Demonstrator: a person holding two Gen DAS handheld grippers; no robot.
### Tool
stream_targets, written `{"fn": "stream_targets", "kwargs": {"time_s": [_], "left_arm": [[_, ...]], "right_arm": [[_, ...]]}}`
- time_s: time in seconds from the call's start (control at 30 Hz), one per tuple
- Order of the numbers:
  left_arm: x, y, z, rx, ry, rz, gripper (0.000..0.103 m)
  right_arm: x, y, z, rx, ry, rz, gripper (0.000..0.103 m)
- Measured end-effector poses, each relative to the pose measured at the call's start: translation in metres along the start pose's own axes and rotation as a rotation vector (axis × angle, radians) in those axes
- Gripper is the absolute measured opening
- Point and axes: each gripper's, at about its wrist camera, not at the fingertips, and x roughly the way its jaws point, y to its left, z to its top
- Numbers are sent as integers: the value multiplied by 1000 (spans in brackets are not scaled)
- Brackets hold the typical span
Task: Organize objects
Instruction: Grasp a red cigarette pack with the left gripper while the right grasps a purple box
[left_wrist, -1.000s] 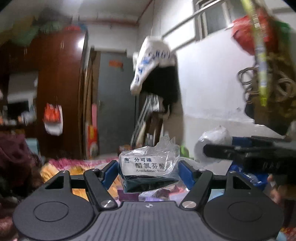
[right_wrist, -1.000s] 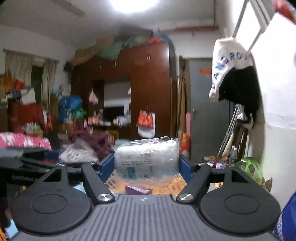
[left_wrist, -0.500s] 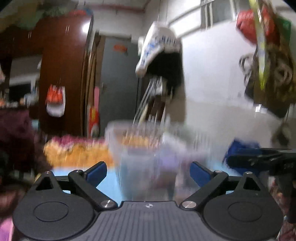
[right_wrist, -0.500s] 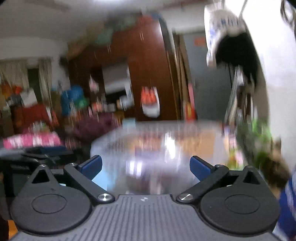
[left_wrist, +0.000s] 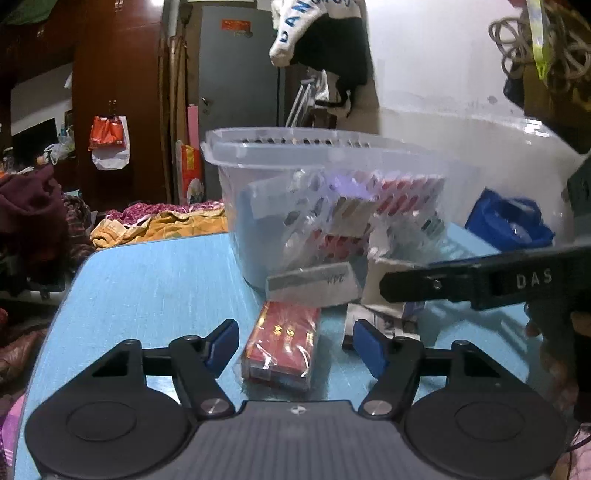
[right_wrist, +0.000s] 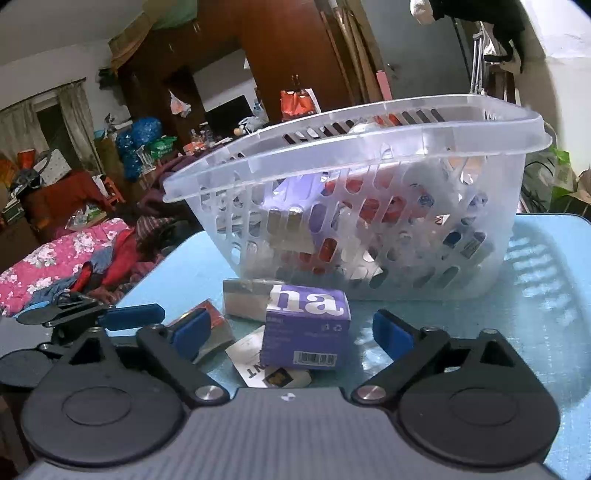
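- The left claw (left_wrist: 295, 345) is spread wide and holds nothing; a red box (left_wrist: 282, 349) wrapped in clear film lies on the tabletop (left_wrist: 155, 284) between its blue pads (left_wrist: 221, 341), touching neither.
- The right claw (right_wrist: 291, 334) is also spread wide and grips nothing; a purple box (right_wrist: 306, 328) with white letters sits between its pads, apart from both.
- Under and beside the purple box lie a white leaflet (right_wrist: 255, 363) and a silver packet (right_wrist: 245, 299).
- In the left view, a silver packet (left_wrist: 314, 286) rests just beyond the red box, with the right claw's black body (left_wrist: 480, 280) reaching in from the right.
- Behind these loose items stands a clear slotted basket (right_wrist: 369, 147) on the light blue tabletop, filled with red, purple and white packets.
- A blue bag (left_wrist: 511, 223) sits to the basket's right in the left view.
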Motion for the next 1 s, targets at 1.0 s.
{"fn": "stream_targets", "kwargs": {"time_s": [1.0], "left_arm": [[-45, -10, -27, -30, -208, -51, 46]], "right_arm": [[-60, 11, -28, -156, -184, 0, 54]]}}
